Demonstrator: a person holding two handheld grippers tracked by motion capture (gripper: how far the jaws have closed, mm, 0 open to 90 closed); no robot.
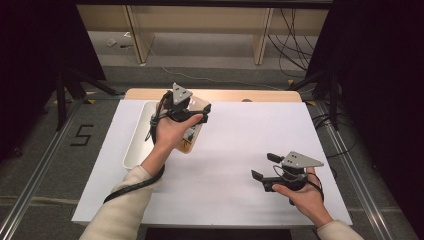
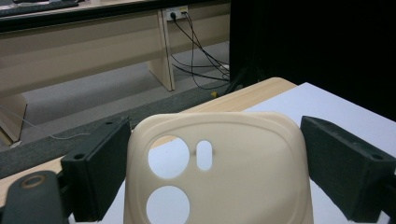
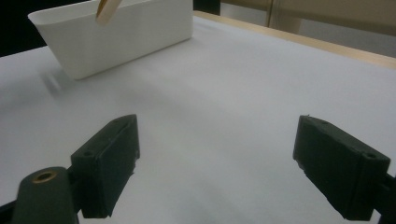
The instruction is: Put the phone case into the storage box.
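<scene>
A cream phone case (image 2: 243,177) with round camera cutouts sits between the two black jaws of my left gripper (image 2: 215,127), which is shut on its sides. From above, the left gripper (image 1: 192,112) is held over the right edge of a long white tray (image 1: 134,146), the case (image 1: 191,138) hanging tilted below the hand. My right gripper (image 1: 264,166) hovers low over the white table sheet at the front right, open with nothing in it. In the right gripper view its jaws (image 3: 218,126) stand wide apart, with the tray (image 3: 116,39) and a corner of the case (image 3: 105,10) far off.
A white sheet (image 1: 230,150) covers the table, with a strip of bare wood (image 1: 250,95) at the far edge. Beyond the table stand wooden bench legs and loose cables (image 1: 292,40) on the floor. Black tripod legs (image 1: 65,90) flank both sides.
</scene>
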